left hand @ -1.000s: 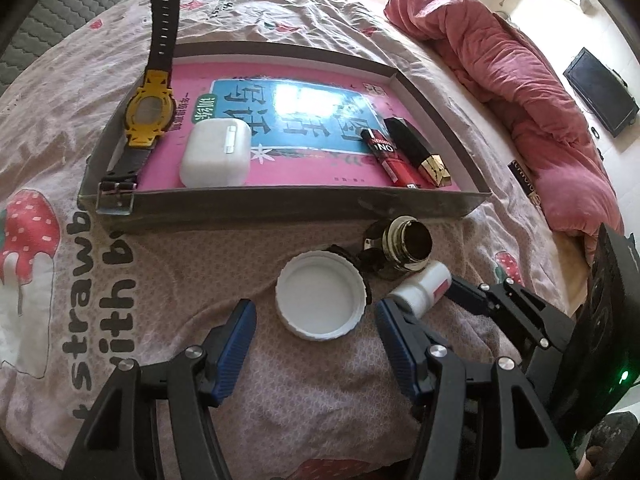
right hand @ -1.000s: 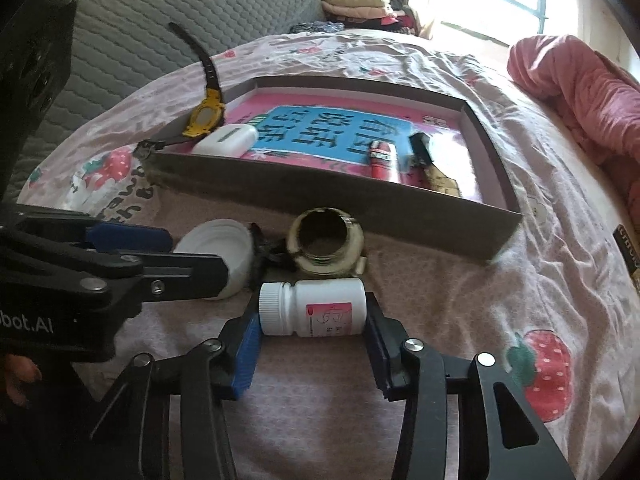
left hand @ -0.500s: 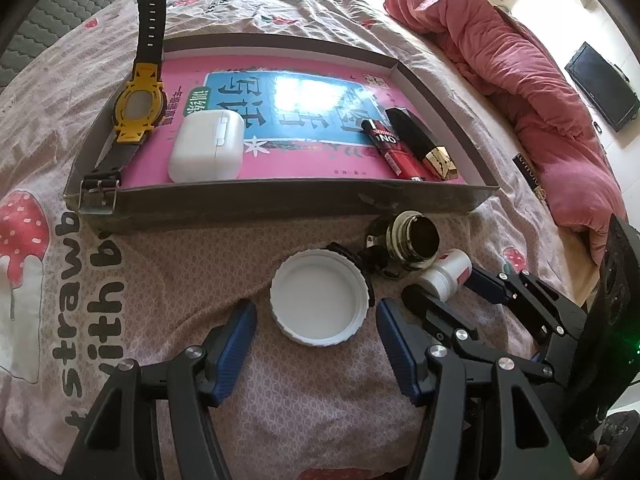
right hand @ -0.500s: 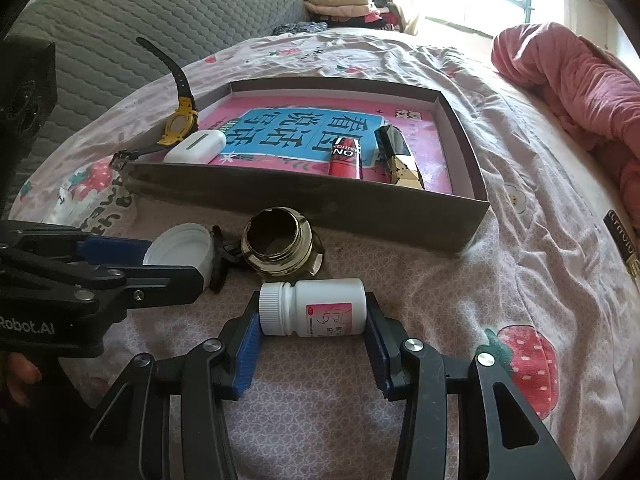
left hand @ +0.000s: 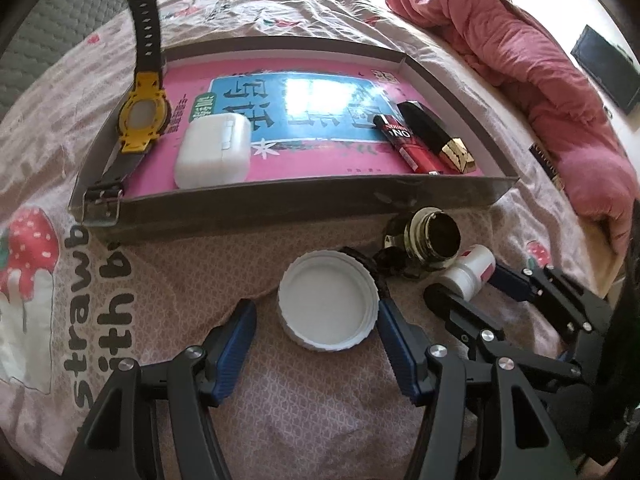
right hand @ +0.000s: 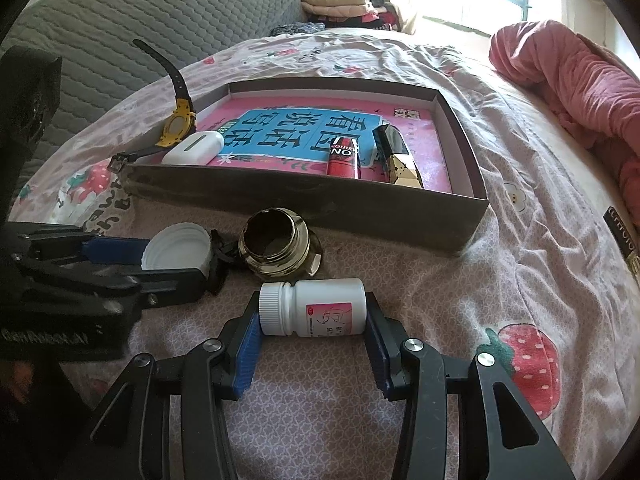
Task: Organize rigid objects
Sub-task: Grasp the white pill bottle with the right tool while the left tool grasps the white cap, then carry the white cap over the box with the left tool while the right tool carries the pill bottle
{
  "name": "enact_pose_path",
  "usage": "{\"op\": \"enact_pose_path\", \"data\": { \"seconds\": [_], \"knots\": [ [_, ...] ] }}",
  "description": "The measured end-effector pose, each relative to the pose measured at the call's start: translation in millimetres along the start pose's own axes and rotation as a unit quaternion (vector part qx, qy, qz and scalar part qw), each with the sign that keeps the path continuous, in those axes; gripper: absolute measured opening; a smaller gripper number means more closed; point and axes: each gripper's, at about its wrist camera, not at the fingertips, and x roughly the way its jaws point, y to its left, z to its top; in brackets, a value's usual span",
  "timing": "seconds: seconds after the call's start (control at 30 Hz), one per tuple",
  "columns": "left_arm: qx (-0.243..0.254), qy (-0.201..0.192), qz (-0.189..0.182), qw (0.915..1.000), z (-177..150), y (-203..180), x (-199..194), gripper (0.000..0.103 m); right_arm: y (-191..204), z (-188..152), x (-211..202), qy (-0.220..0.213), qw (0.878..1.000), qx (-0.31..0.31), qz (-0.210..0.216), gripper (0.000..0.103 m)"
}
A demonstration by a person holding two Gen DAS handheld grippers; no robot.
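Note:
A white screw lid [left hand: 329, 300] lies open side up on the strawberry-print bedsheet. My left gripper [left hand: 316, 312] is open around it; the right pad is at its rim and the left pad stands apart. My right gripper [right hand: 312, 314] is shut on a white pill bottle [right hand: 312, 307] with a pink label, held sideways by its ends just above the sheet. A gold jar ring [right hand: 276, 248] sits beyond the bottle, beside the lid. The grey tray [left hand: 280, 204] holds a yellow watch [left hand: 142, 120], a white earbud case [left hand: 214, 152], a red tube [left hand: 404, 142] and a black-gold lipstick [left hand: 436, 136].
A small black piece [left hand: 380, 258] lies between the lid and the gold ring. A pink quilt [left hand: 520, 60] is bunched at the far right of the bed. A dark slim box [right hand: 624, 240] lies near the bed's right edge. A grey headboard [right hand: 140, 12] stands behind.
The right gripper with the bottle has drifted slightly right, away from my left gripper's finger. The left view has tilted a little. Both grips are unchanged.

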Motion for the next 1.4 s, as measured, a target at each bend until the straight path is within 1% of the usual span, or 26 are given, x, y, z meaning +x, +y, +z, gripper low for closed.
{"op": "enact_pose_path", "data": {
  "seconds": [0.07, 0.27, 0.3, 0.4, 0.53, 0.67, 0.8, 1.03, 1.4],
  "knots": [
    [0.001, -0.003, 0.003, 1.0, 1.2, -0.1, 2.3, 0.063, 0.9, -0.2, 0.6, 0.0, 1.0, -0.001, -0.001, 0.048],
    [-0.004, -0.011, -0.004, 0.9999, 2.1, 3.0, 5.7, 0.063, 2.9, 1.2, 4.2, -0.001, 1.0, -0.001, -0.005, 0.048],
    [-0.004, -0.011, 0.0, 0.9999, 2.4, 3.8, 6.9, 0.059, 2.8, 1.2, 4.7, -0.001, 1.0, -0.002, -0.005, 0.048],
    [-0.002, -0.016, -0.003, 0.9999, 3.3, 6.3, 8.6, 0.057, 2.6, 1.2, 5.3, -0.003, 1.0, 0.0, -0.003, 0.048],
    [-0.008, -0.02, -0.009, 0.9997, 4.0, 10.4, 6.8, 0.05, -0.1, 0.8, 4.1, -0.005, 1.0, 0.004, 0.005, 0.047],
    [-0.019, -0.02, -0.027, 0.9993, 4.7, 16.9, 5.1, 0.05, -0.6, 1.1, 2.7, -0.007, 1.0, 0.004, 0.006, 0.047],
    [-0.023, -0.02, -0.033, 0.999, 4.4, 17.3, 2.1, 0.05, -3.2, 2.3, -0.8, -0.012, 1.0, 0.008, 0.008, 0.047],
    [-0.024, -0.027, -0.036, 0.9987, 4.0, 17.9, -7.7, 0.05, -6.3, 2.7, -6.7, -0.02, 1.0, 0.009, 0.005, 0.047],
    [-0.021, -0.055, -0.031, 0.9978, 4.6, 20.3, -30.7, 0.05, -5.3, 3.5, -17.9, -0.036, 0.999, 0.006, -0.001, 0.047]
  ]
}}
